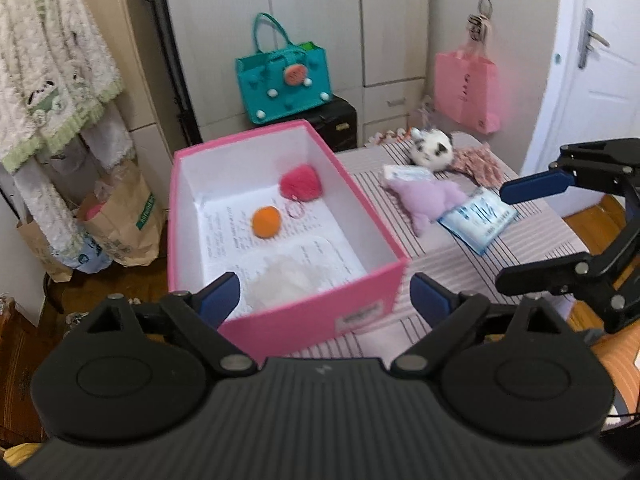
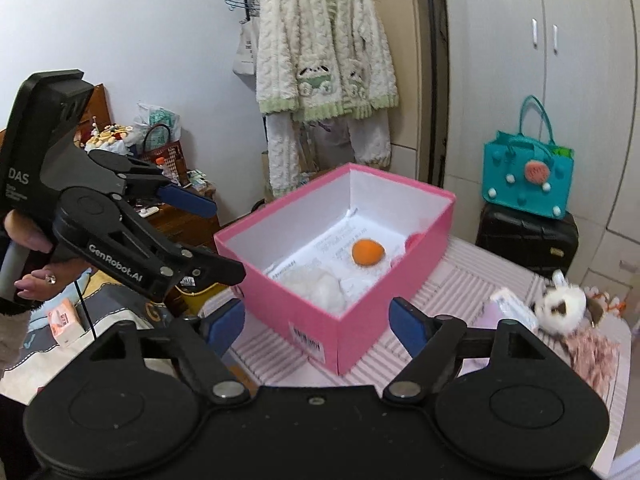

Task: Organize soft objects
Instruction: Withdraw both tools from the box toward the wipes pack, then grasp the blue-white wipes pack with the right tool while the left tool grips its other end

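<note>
We're partway thru the tidy-up. The pink box point(image 1: 280, 320) sits on the striped bench point(image 1: 500, 256), lid off, w/ three soft bits already inside: a red fuzzy pom point(image 1: 301, 183) at the far end, an orange ball point(image 1: 266, 221) mid-floor, and a white fluffy piece point(image 1: 290, 280) at the near end.

Still out on the bench, well apart from the box: a black-and-white plush point(image 1: 433, 149), a lilac plush point(image 1: 426, 198) w/ a white packet point(image 1: 408, 175) lying on its far end, a blue-white tissue pack point(image 1: 478, 218) touching its near side, and some floral fabric point(image 1: 478, 163) beyond. So approx. three in, at least four to go, by our count.

Left hand-held gripper point(image 1: 324, 298) is spread wide, nothing between the fingers, hanging over the box's near edge. Right hand-held gripper point(image 2: 318, 322) likewise spread and empty, just short of the box's near corner; in the left view it reaches in from the right edge, above the tissue pack.

Next we'd judge a reach for the leftover plush pile. The tissue pack looks thin and flat, so prob. the fiddliest pick; the plushes should squash easily.
</note>
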Tool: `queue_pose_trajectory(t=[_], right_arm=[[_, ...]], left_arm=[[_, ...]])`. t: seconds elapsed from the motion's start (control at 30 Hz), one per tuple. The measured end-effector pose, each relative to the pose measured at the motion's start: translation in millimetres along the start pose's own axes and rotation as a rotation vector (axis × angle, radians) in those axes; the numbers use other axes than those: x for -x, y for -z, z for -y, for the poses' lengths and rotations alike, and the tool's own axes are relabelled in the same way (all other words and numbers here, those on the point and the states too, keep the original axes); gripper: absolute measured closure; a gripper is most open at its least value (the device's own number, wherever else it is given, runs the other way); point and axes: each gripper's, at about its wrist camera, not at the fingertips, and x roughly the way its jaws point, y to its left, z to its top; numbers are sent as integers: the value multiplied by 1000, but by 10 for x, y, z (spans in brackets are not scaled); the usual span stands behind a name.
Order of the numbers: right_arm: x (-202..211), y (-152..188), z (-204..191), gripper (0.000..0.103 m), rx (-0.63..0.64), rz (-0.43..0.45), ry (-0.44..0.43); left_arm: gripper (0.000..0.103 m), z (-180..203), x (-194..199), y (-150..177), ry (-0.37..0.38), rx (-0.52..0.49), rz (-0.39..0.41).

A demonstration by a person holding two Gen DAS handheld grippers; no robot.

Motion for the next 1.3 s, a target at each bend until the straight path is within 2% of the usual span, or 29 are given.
queue_pose_trajectory(t=[0.27,0.57,0.7,0.83,1.0,1.1,1.17,1.23,1.3], right_arm=[[166,482,126,12,-47,-34,64],[289,949,326,10,-30,-31,215],[321,1116,505,10,-34,17,247],[255,1278,613,10,0,105,412],[116,1428,931,11,-38,142,463],[74,1441,1229,12,-94,127,455],[24,1456,1401,17,-110,94,482],[-29,1474,1557,17,-118,66,504],[-59,1486,1675,17,-147,45,466]], left_arm=[[7,332,-80,218,70,-42,-66],[5,724,-289,344,127,-85,-99],[5,863,-388,335,154,-80,-60],[5,982,-514,310,146,-46,24],[5,1142,-729,251,155,-19,84],[7,1234,-854,165,191,22,115],[7,1304,-971,128,224,55,126],[8,1382,-1125,102,258,80,131],[9,1459,-1273,81,273,96,123]])
